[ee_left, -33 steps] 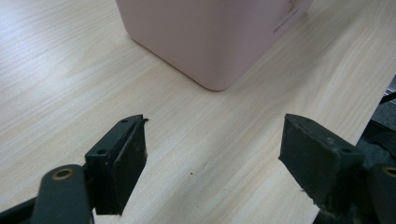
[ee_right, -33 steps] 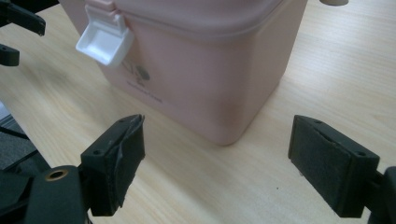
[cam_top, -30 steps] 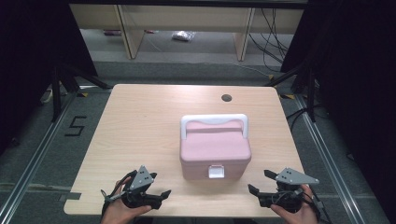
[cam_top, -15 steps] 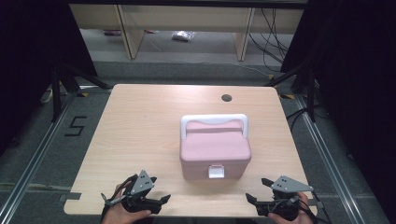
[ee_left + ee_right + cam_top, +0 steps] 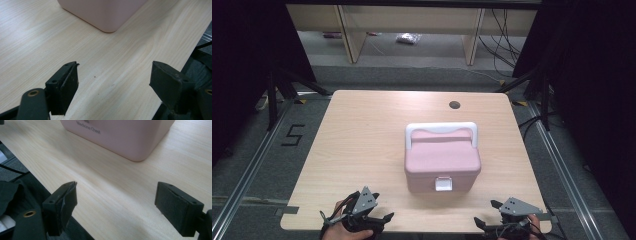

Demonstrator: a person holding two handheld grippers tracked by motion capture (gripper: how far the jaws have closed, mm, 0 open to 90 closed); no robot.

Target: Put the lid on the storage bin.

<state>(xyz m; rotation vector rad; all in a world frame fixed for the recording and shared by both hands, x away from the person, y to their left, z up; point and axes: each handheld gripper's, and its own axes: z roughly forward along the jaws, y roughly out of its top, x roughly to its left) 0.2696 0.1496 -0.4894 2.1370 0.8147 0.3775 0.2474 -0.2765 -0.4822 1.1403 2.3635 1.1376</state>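
Observation:
A pink medicine chest [image 5: 442,162] with a white handle and a white front latch stands shut in the middle of the wooden table [image 5: 362,140]. My left gripper [image 5: 382,206] is at the table's front edge, left of the chest, open and holding nothing. My right gripper [image 5: 486,212] is at the front edge on the right, also open and holding nothing. In the left gripper view a lower corner of the chest [image 5: 105,12] lies ahead of the wide-apart jaws [image 5: 115,75]. The right gripper view shows the chest [image 5: 120,135] beyond the gripper [image 5: 116,195].
A round cable hole [image 5: 454,105] sits near the table's far edge. Shelving legs [image 5: 472,42] and cables [image 5: 507,30] lie on the floor beyond the table. A "5" mark [image 5: 292,135] is on the floor at the left. Metal rails [image 5: 562,165] run along both sides.
Both grippers have drawn back toward the table's front edge, away from the chest. The chest has not moved.

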